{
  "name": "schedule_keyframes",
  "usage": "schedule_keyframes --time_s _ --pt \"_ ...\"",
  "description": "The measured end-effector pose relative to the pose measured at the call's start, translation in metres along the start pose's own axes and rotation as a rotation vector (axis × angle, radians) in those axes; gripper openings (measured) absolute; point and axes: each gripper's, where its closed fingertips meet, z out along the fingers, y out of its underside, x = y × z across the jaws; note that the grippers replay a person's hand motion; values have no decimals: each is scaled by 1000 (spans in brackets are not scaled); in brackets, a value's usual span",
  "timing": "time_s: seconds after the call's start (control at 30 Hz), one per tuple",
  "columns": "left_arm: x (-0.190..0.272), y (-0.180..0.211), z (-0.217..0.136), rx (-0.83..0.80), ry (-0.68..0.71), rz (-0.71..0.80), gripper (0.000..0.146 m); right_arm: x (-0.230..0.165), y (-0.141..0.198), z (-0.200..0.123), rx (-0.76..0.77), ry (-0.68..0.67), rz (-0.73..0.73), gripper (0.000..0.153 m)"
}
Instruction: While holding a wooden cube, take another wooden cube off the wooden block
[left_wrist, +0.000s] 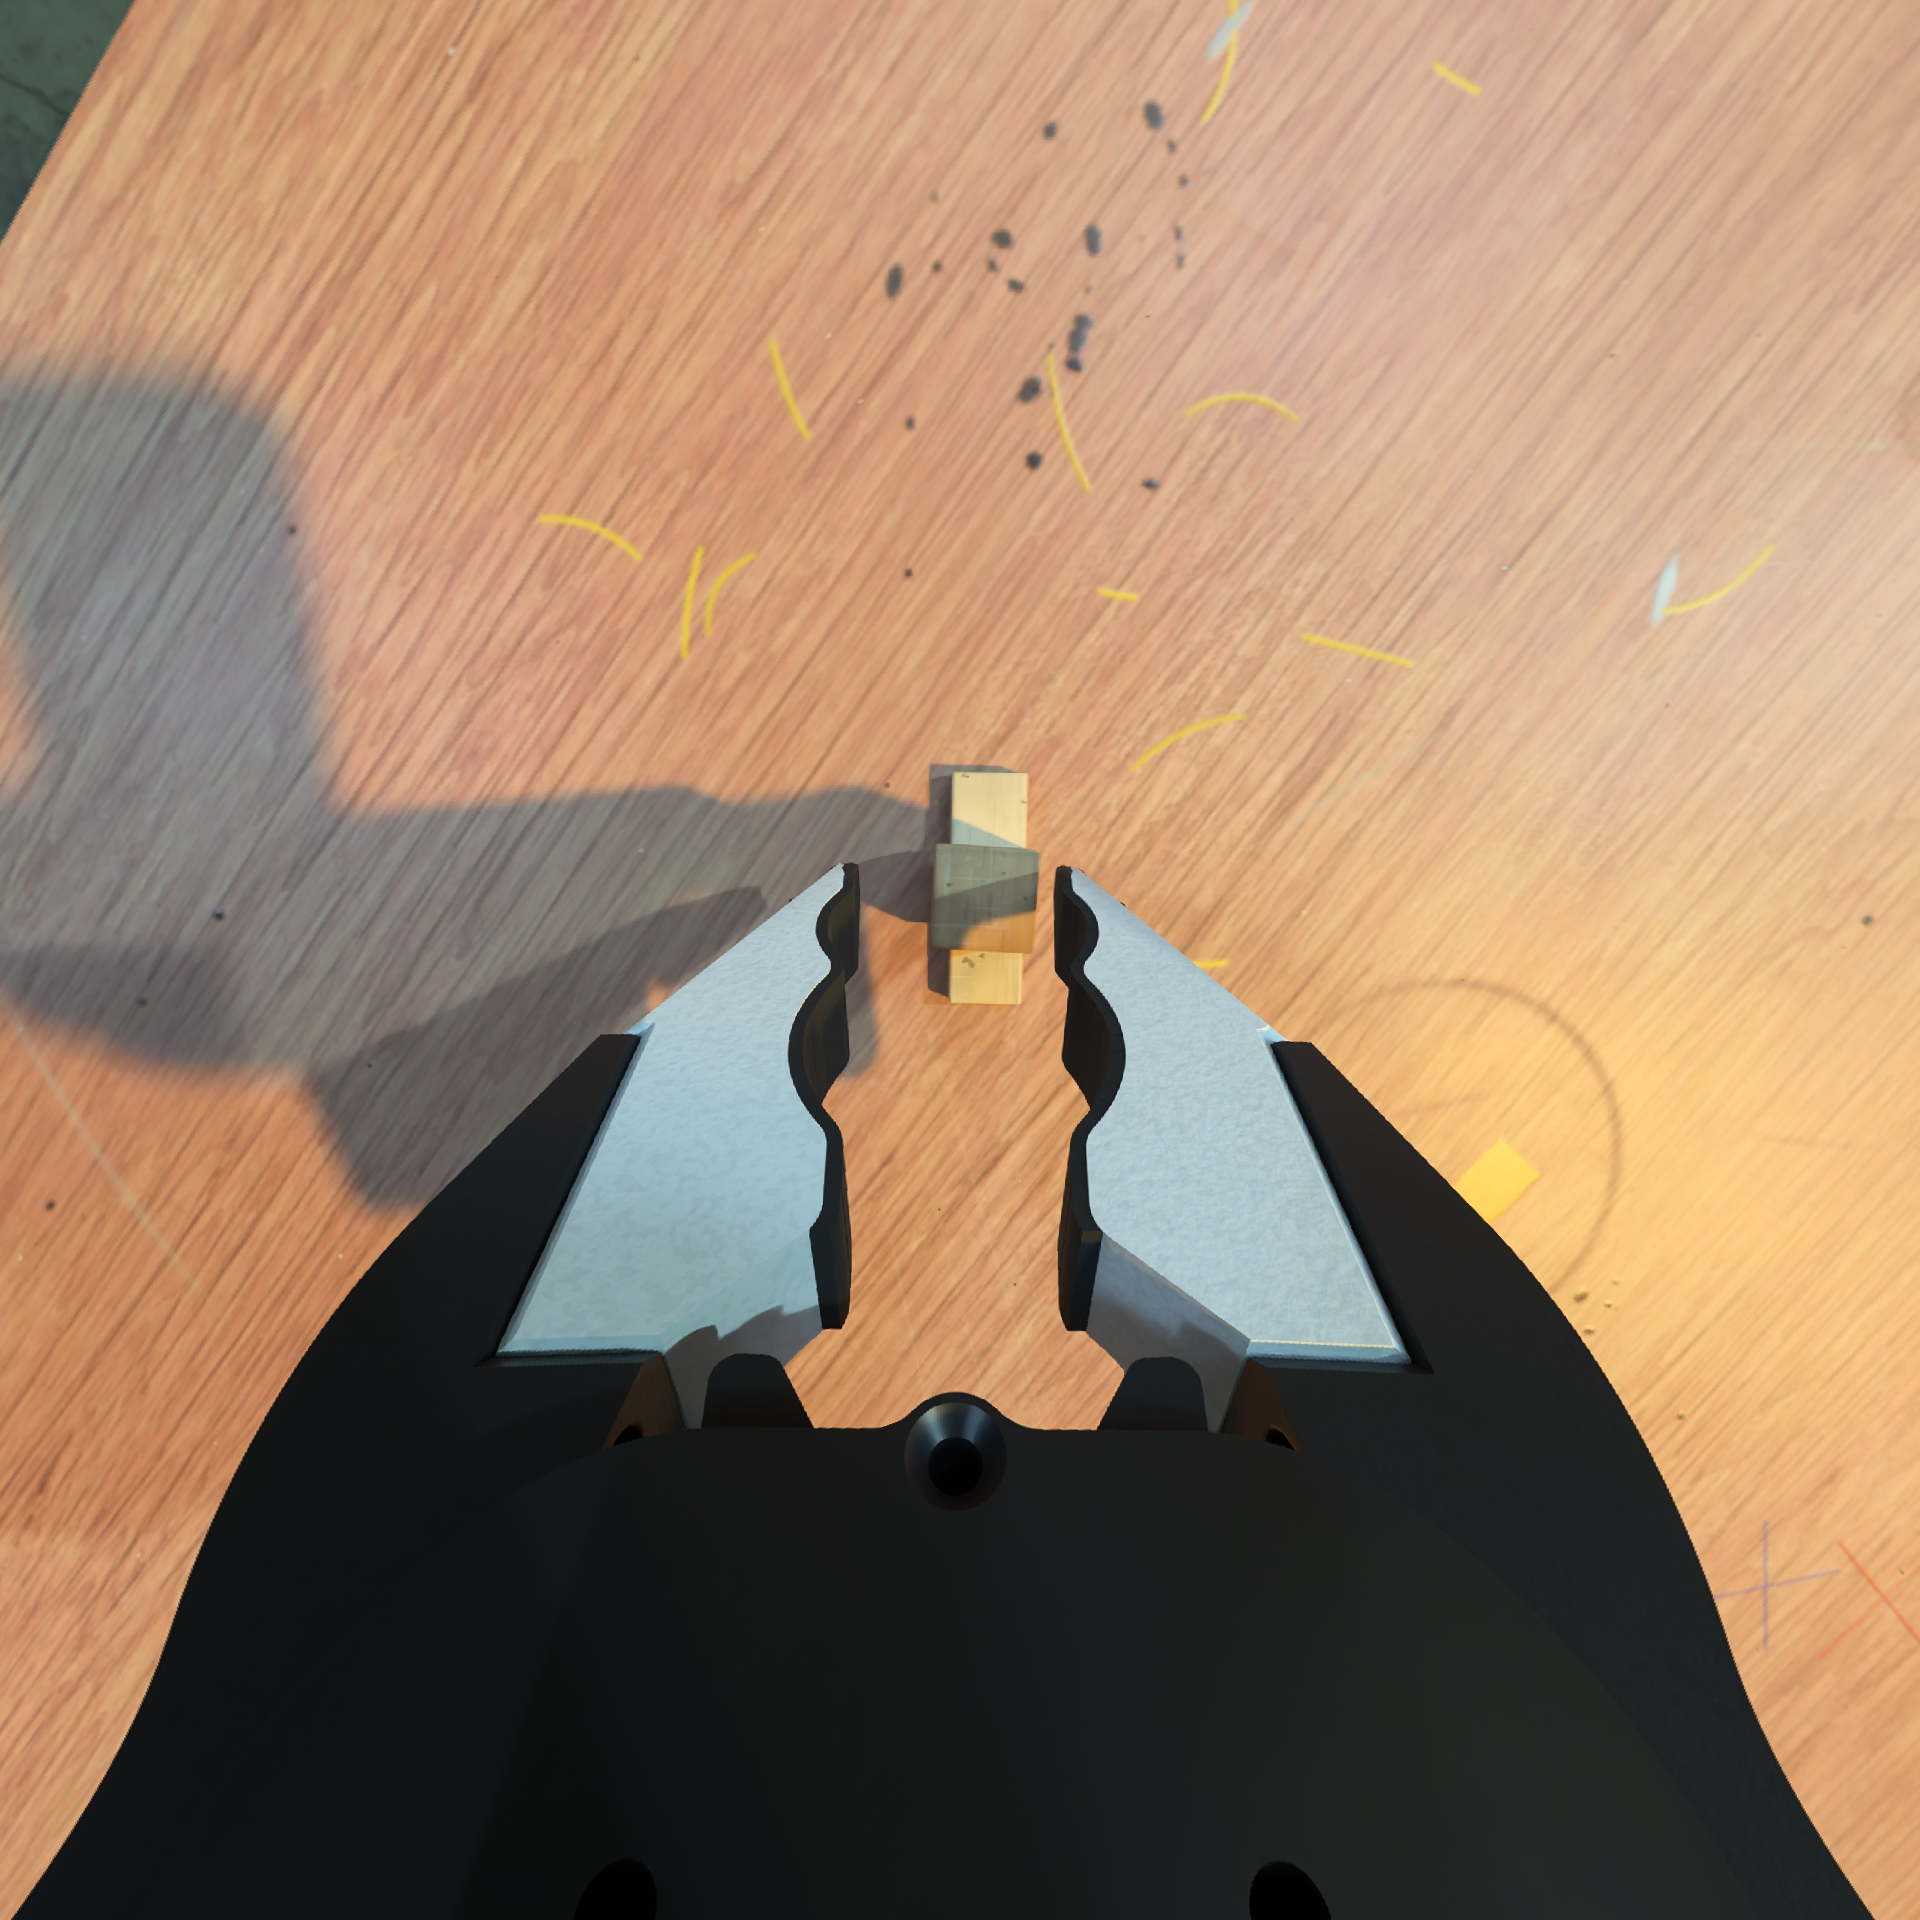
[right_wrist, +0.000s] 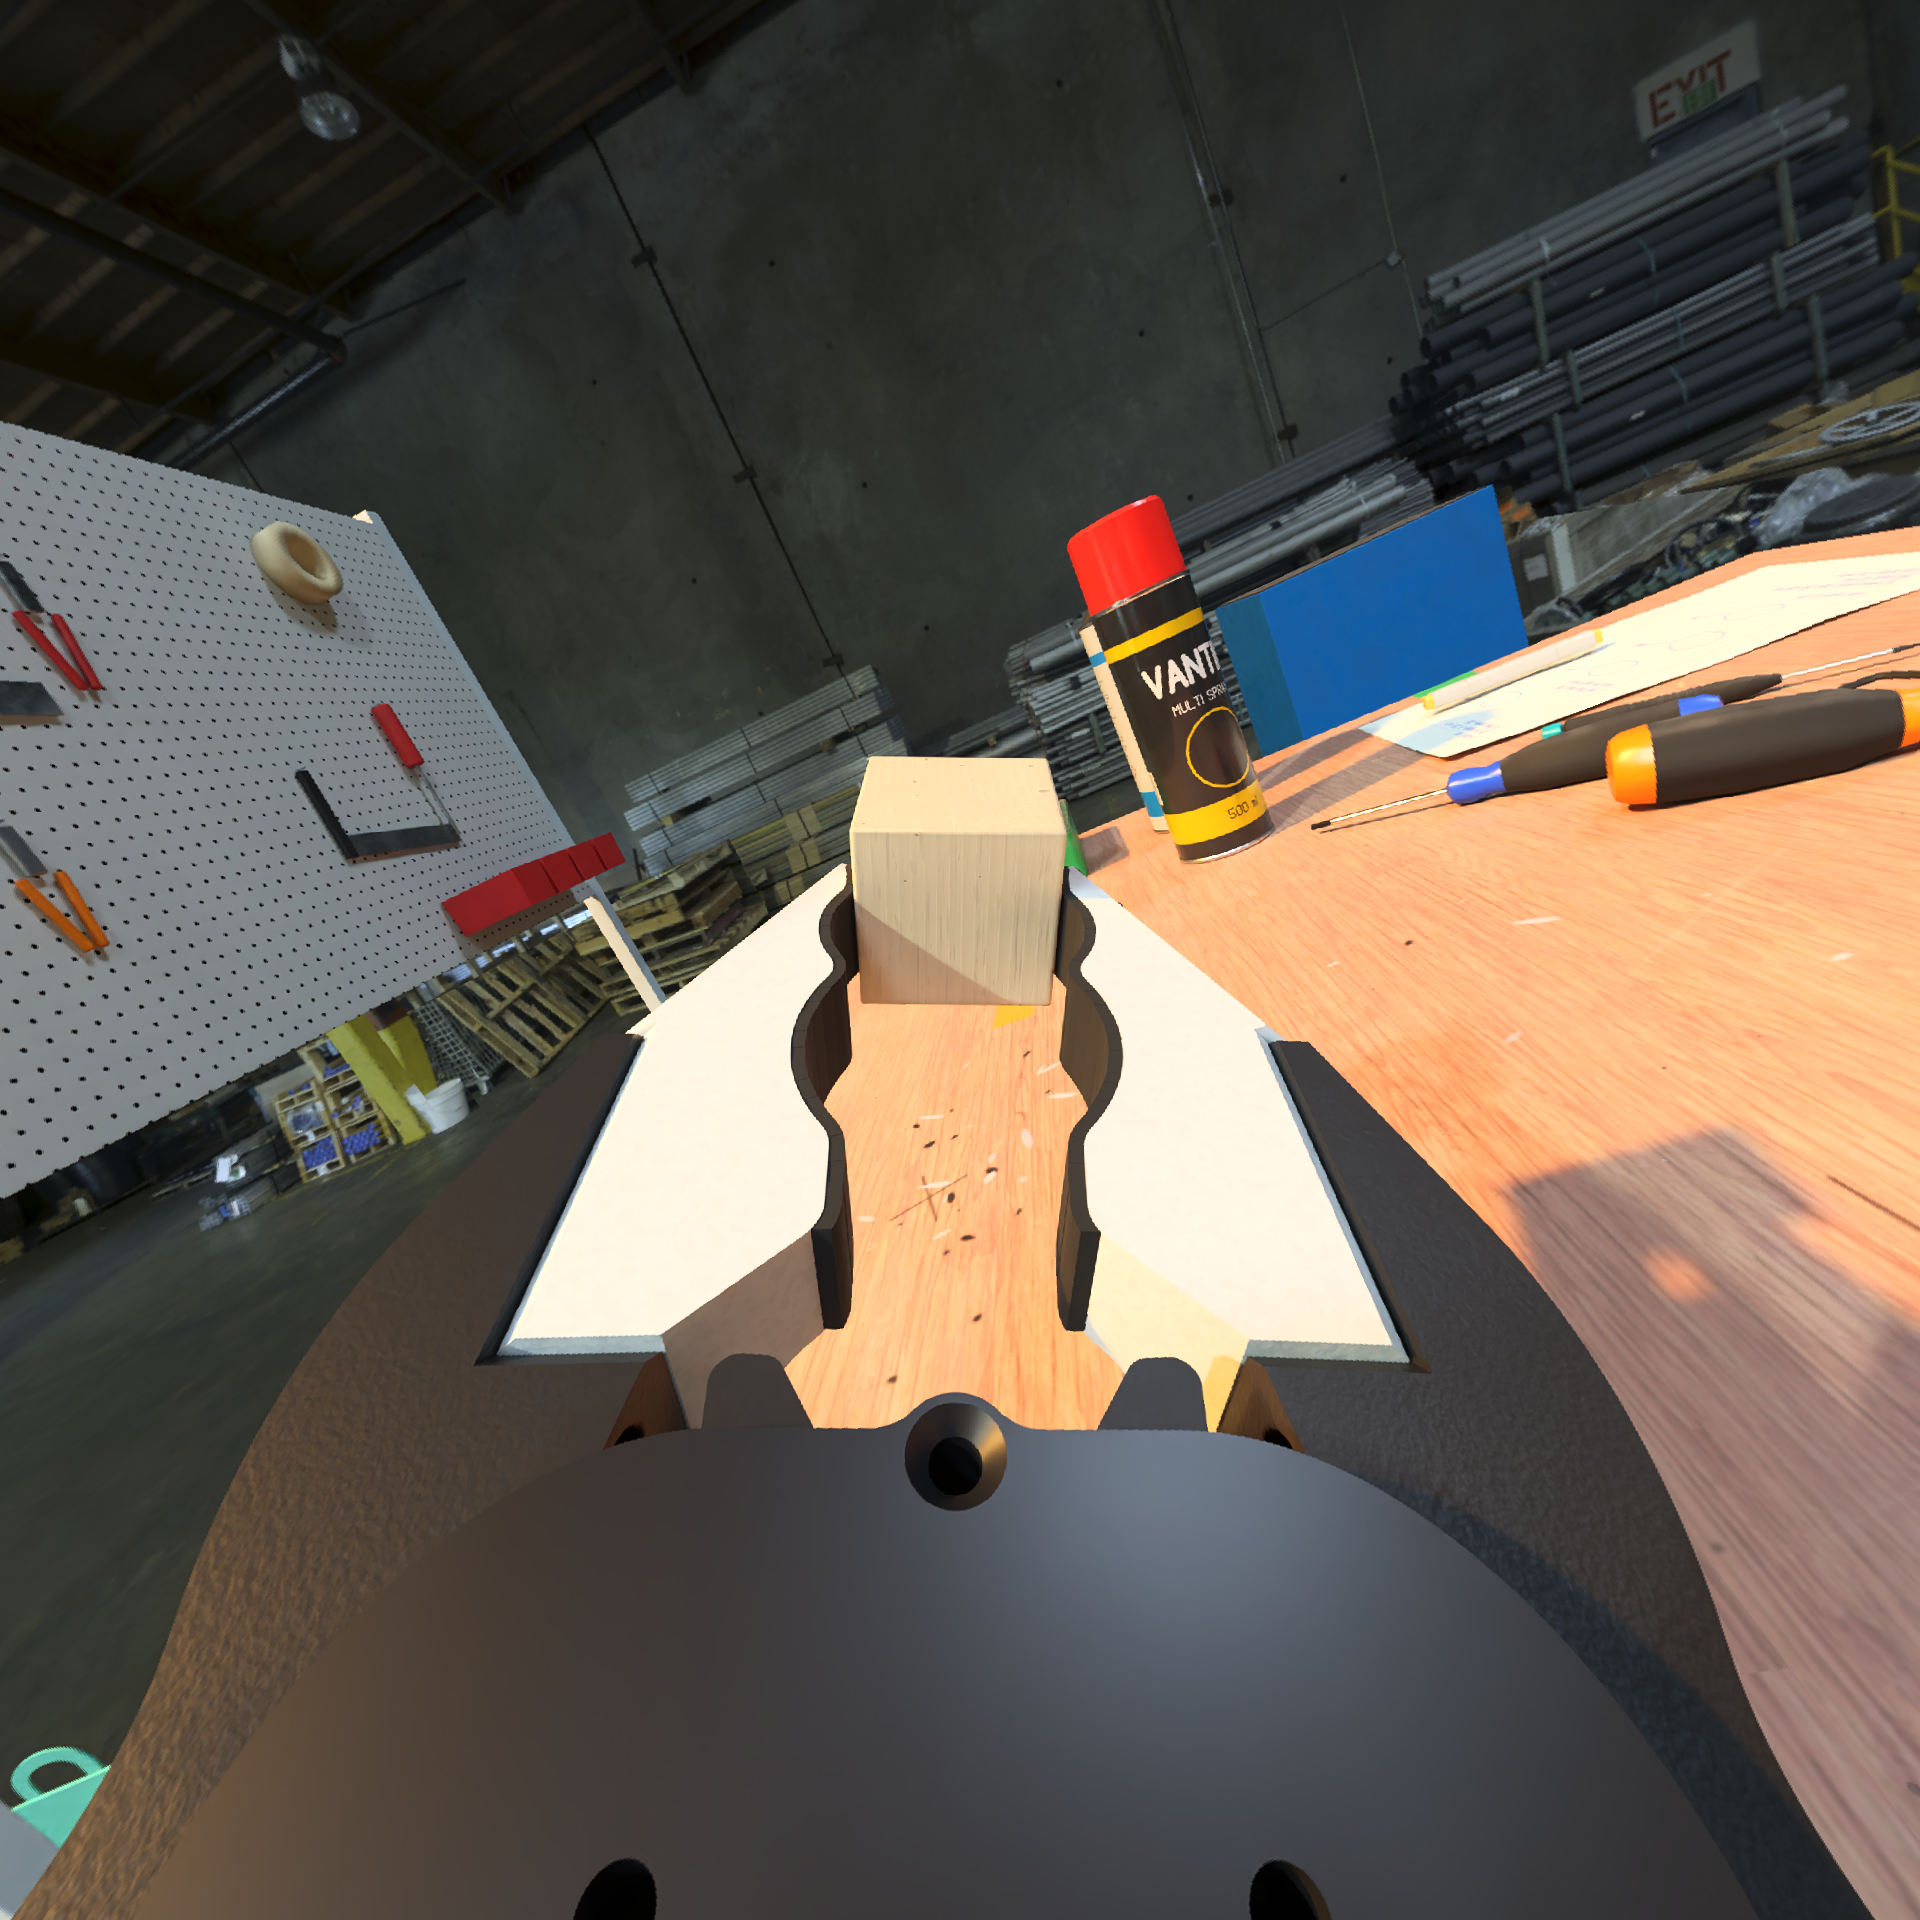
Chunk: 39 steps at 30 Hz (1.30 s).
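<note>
In the left wrist view I look down on the wooden table. A long pale wooden block (left_wrist: 989, 805) lies on it, with a wooden cube (left_wrist: 985, 896) sitting on its middle, in shadow. My left gripper (left_wrist: 956, 904) is open and empty, high above them, its fingertips framing the cube from above. In the right wrist view my right gripper (right_wrist: 956, 914) is shut on a pale wooden cube (right_wrist: 956, 883), held between the fingertips above the table.
Yellow shavings and dark specks are scattered over the table (left_wrist: 1455, 416). In the right wrist view a red-capped spray can (right_wrist: 1174, 686), a blue box (right_wrist: 1371, 613), screwdrivers (right_wrist: 1714, 743) and paper sheets lie to the right. A pegboard (right_wrist: 208, 790) with tools stands left.
</note>
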Motion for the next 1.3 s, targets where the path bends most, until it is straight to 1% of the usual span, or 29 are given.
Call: schedule_keyframes --time_s 0.33,0.5,0.63,0.87,0.97,1.03,1.1,1.17,1.3 --pt "10 7 8 -71 -1 19 37 0 0 0 -2 -1 2 36" --pt "7 8 8 -76 -43 16 30 0 1 1 -4 0 1 36" --pt "6 10 8 -69 -56 27 20 0 1 1 -7 2 0 36" --pt "4 10 1 -29 -28 -12 20 -1 3 2 -16 2 -10 36" --pt "9 7 -20 36 22 -55 20 -1 3 2 -18 2 -13 36" --pt "18 7 -45 102 99 -92 20 -1 4 3 -21 4 -16 36" --pt "29 10 -79 183 195 -130 20 -1 4 3 -24 7 -19 36" --pt "40 22 -117 260 297 -186 20 -1 5 3 -28 10 -23 36" --pt "48 66 -193 404 455 -315 20 1 5 4 -30 24 -22 36"
